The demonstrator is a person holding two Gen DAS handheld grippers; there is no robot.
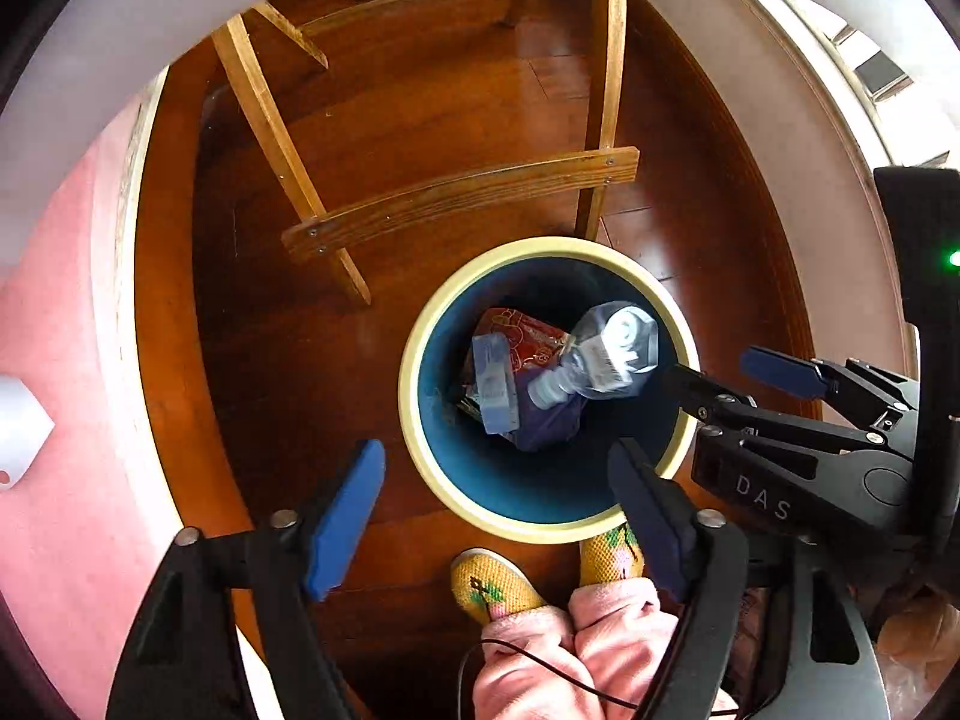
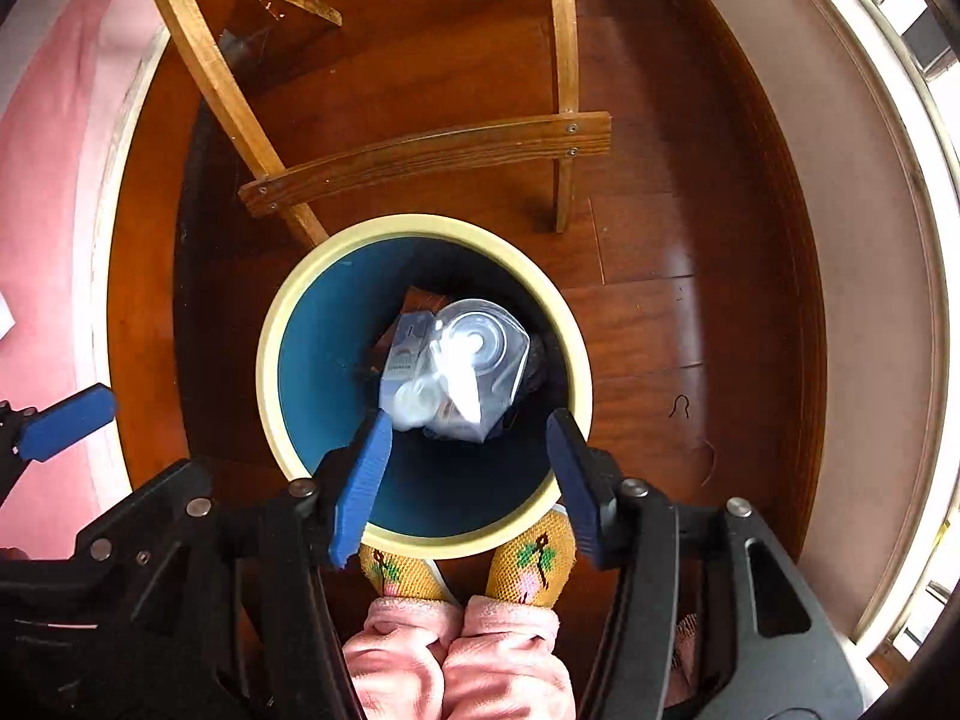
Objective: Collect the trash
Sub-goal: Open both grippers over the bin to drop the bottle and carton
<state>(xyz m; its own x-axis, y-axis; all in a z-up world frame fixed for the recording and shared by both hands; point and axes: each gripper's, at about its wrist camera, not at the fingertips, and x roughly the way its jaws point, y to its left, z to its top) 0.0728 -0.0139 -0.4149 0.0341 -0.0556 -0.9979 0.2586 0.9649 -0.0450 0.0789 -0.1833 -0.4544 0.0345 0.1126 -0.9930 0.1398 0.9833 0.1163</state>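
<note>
Grippers, left [image 1: 501, 522] and right [image 2: 471, 486], fingers apart, above one bin [image 2: 270, 360].

Bright daylight from right, floor glare, fisheye-warped edges

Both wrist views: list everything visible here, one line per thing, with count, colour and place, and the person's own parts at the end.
Bin: one, dark blue inside with cream rim, on the floor by the feet.
Plastic bottle: one, clear, crushed, on top of the trash in the bin.
Carton: one, pale blue, in the bin beside the bottle.
Wrapper: one, red, in the bin under the carton.
Chair frame: one, light wood, behind the bin.
Floor: brown wood.
Slippers: two, yellow knit, touching the bin's near rim.
Trouser legs: two, pink.
Left claw: open, empty, blue pads.
Right claw: open, empty, over the bin.
</note>
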